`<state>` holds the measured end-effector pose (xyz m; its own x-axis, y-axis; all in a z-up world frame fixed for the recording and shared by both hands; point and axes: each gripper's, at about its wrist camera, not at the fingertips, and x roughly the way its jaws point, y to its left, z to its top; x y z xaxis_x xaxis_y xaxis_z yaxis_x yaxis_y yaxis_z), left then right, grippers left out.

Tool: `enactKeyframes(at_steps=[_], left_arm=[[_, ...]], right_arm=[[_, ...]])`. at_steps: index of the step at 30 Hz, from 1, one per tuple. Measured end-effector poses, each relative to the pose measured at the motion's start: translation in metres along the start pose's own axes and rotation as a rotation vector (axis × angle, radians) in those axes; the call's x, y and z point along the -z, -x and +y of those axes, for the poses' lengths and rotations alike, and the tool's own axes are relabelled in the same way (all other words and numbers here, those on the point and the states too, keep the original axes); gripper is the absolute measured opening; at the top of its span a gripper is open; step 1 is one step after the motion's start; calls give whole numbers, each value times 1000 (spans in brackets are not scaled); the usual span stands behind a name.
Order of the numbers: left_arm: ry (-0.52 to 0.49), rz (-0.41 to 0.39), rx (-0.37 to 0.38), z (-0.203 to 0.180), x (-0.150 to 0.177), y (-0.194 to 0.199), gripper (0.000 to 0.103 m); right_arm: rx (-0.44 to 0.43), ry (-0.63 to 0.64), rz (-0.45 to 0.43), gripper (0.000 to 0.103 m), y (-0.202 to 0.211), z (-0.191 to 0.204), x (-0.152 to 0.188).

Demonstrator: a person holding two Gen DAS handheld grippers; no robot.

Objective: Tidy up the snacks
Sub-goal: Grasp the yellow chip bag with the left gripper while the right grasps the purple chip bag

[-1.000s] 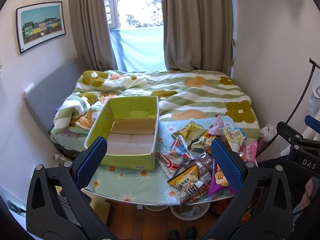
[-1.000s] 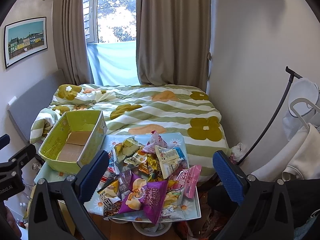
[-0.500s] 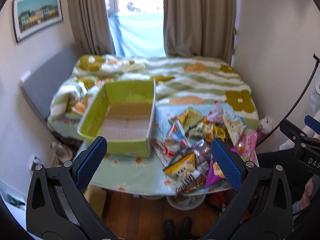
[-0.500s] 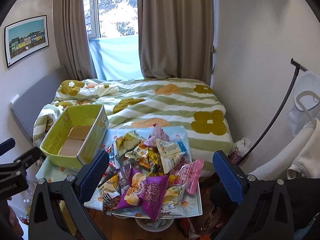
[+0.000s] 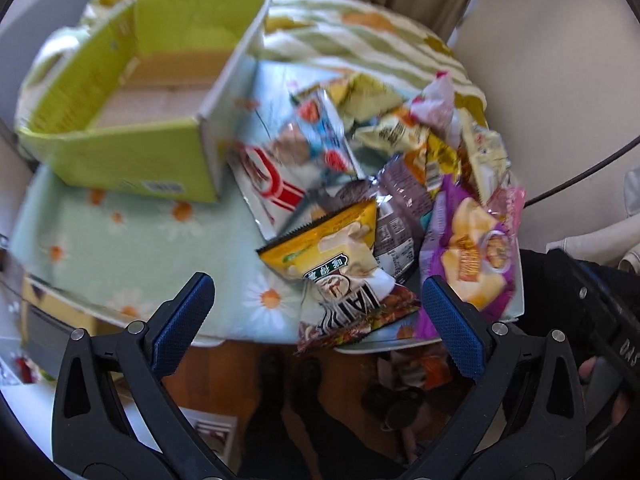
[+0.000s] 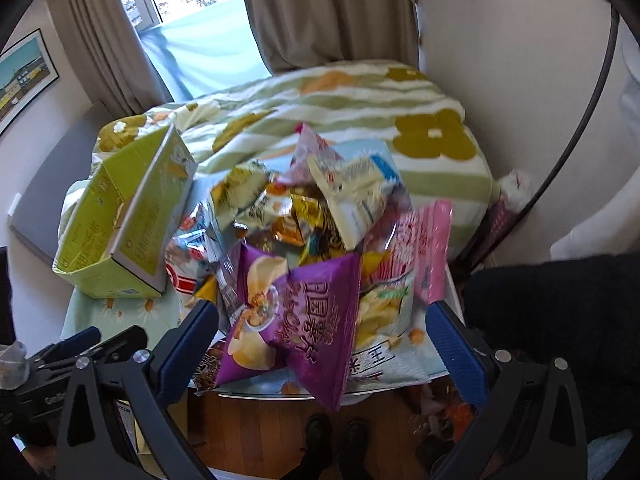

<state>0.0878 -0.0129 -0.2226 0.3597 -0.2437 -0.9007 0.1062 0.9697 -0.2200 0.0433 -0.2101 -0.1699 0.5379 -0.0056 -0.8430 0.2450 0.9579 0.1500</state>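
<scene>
A heap of snack bags lies on the right half of a small table with a daisy-print cloth (image 5: 132, 236). An empty lime-green cardboard box (image 5: 120, 120) (image 6: 120, 220) stands on the left half. My left gripper (image 5: 318, 316) is open above the table's near edge, over a yellow bag (image 5: 332, 240) and a dark bag (image 5: 352, 316) that overhangs the edge. My right gripper (image 6: 322, 336) is open, its fingers on either side of a purple chip bag (image 6: 304, 312) at the front of the heap. A pink bag (image 6: 424, 248) lies to its right.
A bed with a striped flower blanket (image 6: 340, 100) lies right behind the table. Curtains (image 6: 328, 12) and a window are beyond it. A black curved rack tube (image 6: 576, 128) and a white wall stand at the right. Wooden floor and a person's shoes (image 6: 336, 440) show below the table edge.
Both grippers have dropped down and forward toward the table, so the snack heap and box fill the views. Both stay open. Nothing on the table has moved.
</scene>
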Motion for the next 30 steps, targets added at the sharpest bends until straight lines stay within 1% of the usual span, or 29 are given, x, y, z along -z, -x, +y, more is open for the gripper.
enactKeyframes(at_steps=[2, 6, 8, 10, 12, 14, 15, 16, 18, 21, 22, 25, 27, 30], left_arm=[[12, 25, 18, 2, -2, -18, 99], [16, 84, 51, 0, -3, -51, 97], [14, 105, 60, -1, -3, -61, 95], [17, 123, 78, -3, -2, -73, 88], [22, 136, 90, -2, -2, -82, 87], [18, 137, 86, -4, -2, -87, 87], [16, 137, 87, -4, -3, -89, 85], [14, 141, 87, -5, -4, -92, 79], [10, 153, 85, -5, -6, -97, 76], [9, 158, 86, -5, -7, -99, 72], [5, 158, 83, -3, -7, -98, 69], [-9, 156, 75, -3, -8, -98, 64], [-15, 156, 74, -4, -9, -97, 64], [-16, 152, 72, -4, -11, -95, 60]], right_arm=[[4, -8, 28, 103, -16, 1, 4], [-18, -41, 77, 103, -44, 4, 9], [-25, -51, 93, 103, -57, 4, 10], [-42, -59, 113, 103, -68, 4, 9], [-52, -61, 136, 103, -76, 6, 9], [-53, -58, 148, 103, -83, 5, 9], [-51, -58, 156, 103, -85, 5, 10], [-55, -62, 161, 102, -88, 5, 9], [-68, -72, 175, 98, -92, 4, 10], [-78, -79, 176, 97, -95, 2, 10], [-80, -78, 177, 96, -95, 3, 10], [-89, -74, 178, 89, -96, 3, 11], [-84, -63, 175, 75, -96, 5, 11], [-86, -46, 162, 67, -95, 8, 9]])
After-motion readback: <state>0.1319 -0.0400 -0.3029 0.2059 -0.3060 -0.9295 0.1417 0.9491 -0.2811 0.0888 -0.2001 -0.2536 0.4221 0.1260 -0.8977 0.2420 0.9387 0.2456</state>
